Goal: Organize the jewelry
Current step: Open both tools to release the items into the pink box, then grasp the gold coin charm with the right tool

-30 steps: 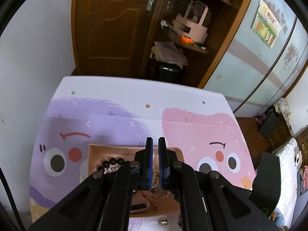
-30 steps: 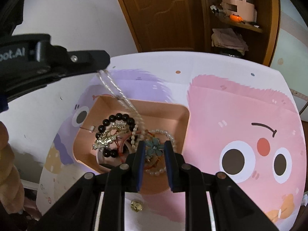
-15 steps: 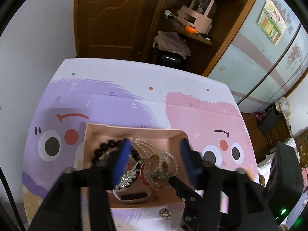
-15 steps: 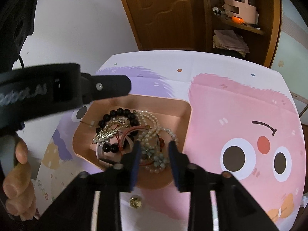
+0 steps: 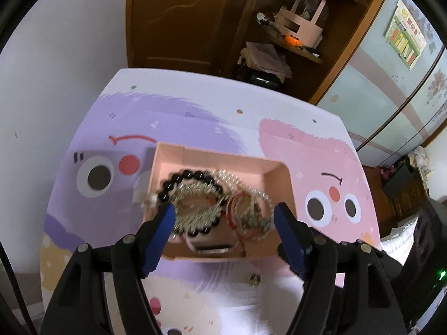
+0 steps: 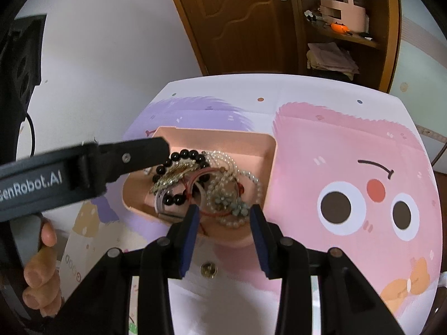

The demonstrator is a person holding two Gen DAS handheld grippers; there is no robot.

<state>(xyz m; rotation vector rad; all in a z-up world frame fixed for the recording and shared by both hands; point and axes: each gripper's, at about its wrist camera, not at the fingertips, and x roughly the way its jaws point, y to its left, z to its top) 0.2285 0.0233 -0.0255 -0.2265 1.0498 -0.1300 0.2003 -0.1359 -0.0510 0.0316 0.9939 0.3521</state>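
Counter (image 5: 195, 117) is covered with a cartoon print, a purple face on one half and a pink face on the other. It sits against a white wall, with a brown wooden door (image 5: 178, 19) and open shelving behind it. A pale pink caddy (image 5: 301, 25) is on one shelf, folded cloth lower down.

Pink tray (image 5: 223, 159) sits on the counter near its front edge, where the purple and pink halves meet. Long axis runs left-right across both my views. The jewelry is heaped inside, tangled: black bead bracelet (image 5: 192, 178) toward the left, gold chain piece (image 5: 195, 203) lying over it, pearl strand (image 6: 223, 162) and red cord bangle (image 5: 237, 215) to the right. One small gold item (image 6: 208, 269) lies loose on the counter, just in front of the tray.

Left hand-held gripper (image 5: 225, 212) is wide, its jaws have just been opening, nothing pinched. It straddles the heap from above, the beads and red cord showing between its fingers. Right hand-held gripper (image 6: 225, 212) is partly spread, over the tray's near right corner, with the pearls and a pale flower charm (image 6: 237, 206) in the gap; I see no contact with the pads.
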